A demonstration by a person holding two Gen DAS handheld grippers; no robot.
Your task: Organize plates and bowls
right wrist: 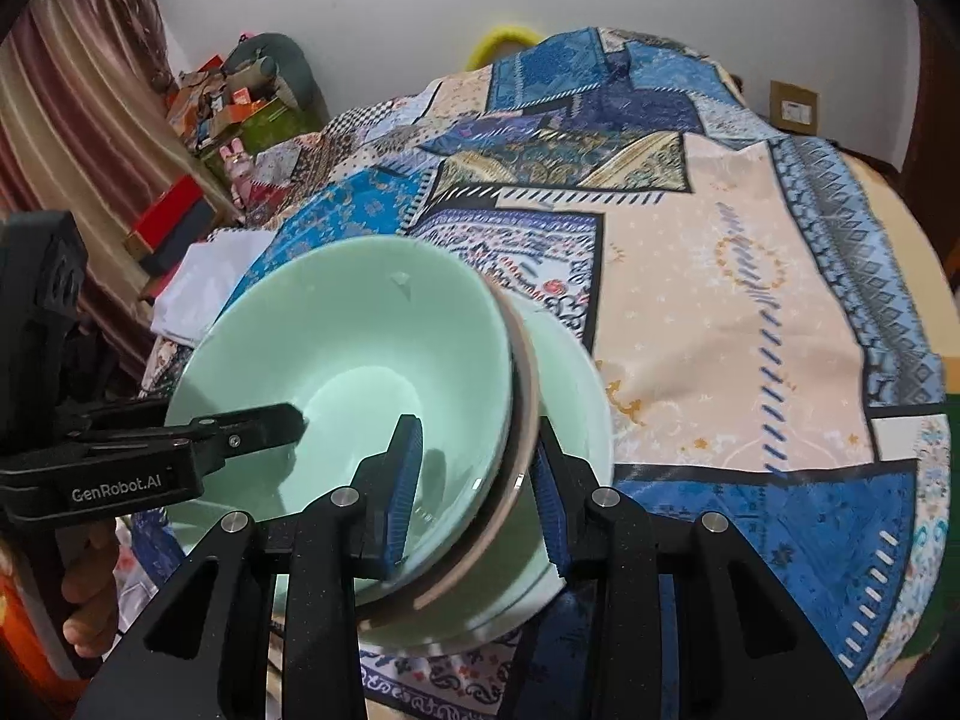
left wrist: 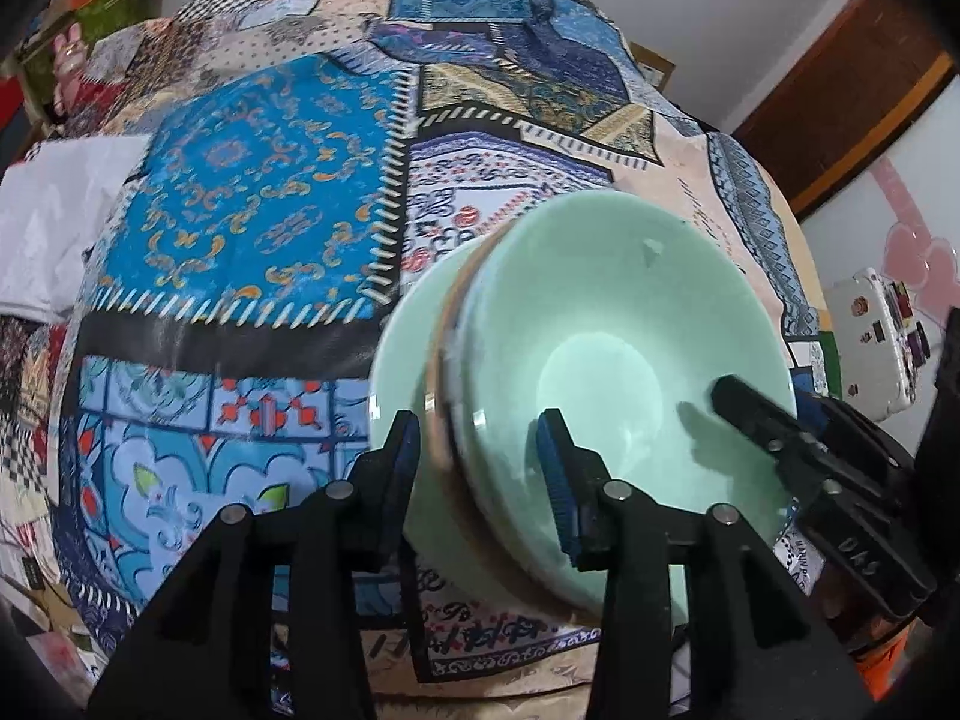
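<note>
Left wrist view shows the left gripper (left wrist: 480, 468) pinching the near rim of a stack of pale green bowls (left wrist: 600, 324), one blue pad inside the top bowl and one outside the lower ones. From the other side the right gripper (right wrist: 474, 480) pinches the opposite rim the same way, so the stack hangs tilted just above the patchwork tablecloth (left wrist: 240, 228). I judge the danger to be slippage: glazed rims squeezed unevenly could let a nested bowl slide out, or the two grips could pull apart. Only the right wrist view reveals the person's fingers (right wrist: 90, 588) holding the left tool, plus the curtain (right wrist: 78, 138)
</note>
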